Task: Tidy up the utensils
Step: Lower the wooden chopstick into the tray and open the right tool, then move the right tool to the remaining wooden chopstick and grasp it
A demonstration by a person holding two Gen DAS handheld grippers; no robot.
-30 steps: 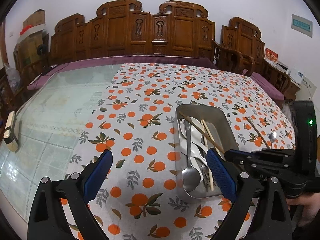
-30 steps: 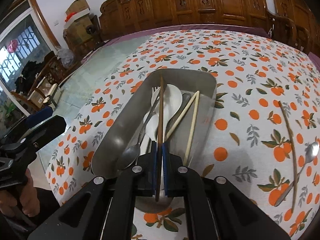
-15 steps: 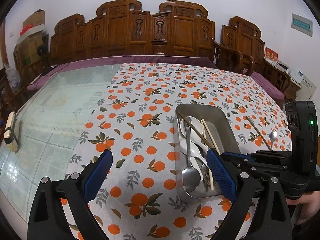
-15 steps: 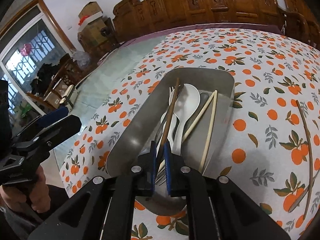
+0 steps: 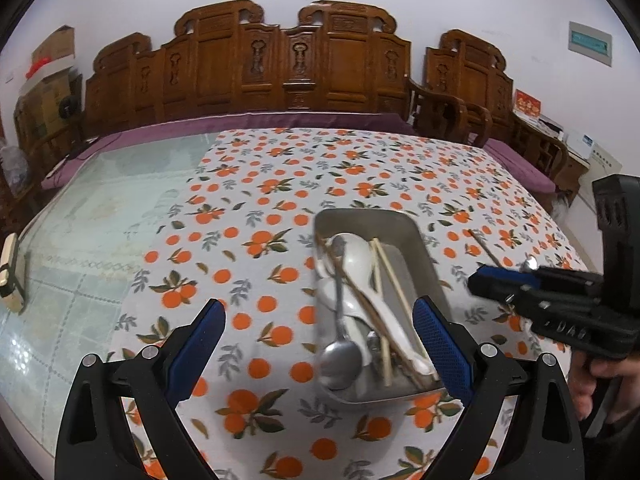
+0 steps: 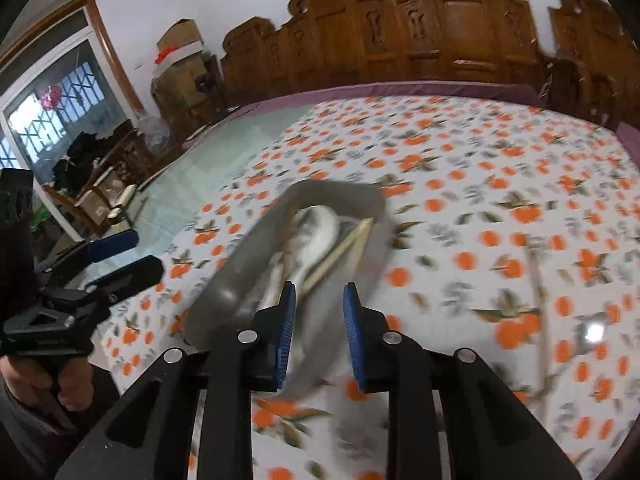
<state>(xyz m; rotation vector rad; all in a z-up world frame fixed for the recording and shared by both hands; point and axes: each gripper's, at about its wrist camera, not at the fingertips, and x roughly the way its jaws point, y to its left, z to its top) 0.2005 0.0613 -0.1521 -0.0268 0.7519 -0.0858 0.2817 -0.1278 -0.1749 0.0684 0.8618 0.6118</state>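
A metal tray [image 5: 424, 248] on the orange-print tablecloth holds white spoons, metal spoons, pale chopsticks and a brown chopstick [image 5: 360, 300]. In the right wrist view the tray [image 6: 240, 264] is blurred. My left gripper [image 5: 316, 344] is open and empty, low before the tray's near end. My right gripper [image 6: 318, 320] is open and empty above the tray's near right corner; it also shows in the left wrist view [image 5: 496, 280]. A second brown chopstick [image 6: 538, 300] and a metal spoon [image 6: 592, 332] lie on the cloth right of the tray.
The tablecloth [image 5: 320, 168] covers the right part of a glass-topped table [image 5: 100, 200]. Carved wooden chairs [image 5: 292, 68] line the far side. A small pale object [image 5: 10, 276] sits at the table's left edge.
My right gripper has opened and let go of the brown chopstick, which now lies in the tray. It has pulled back and to the right. The left gripper has hardly moved.
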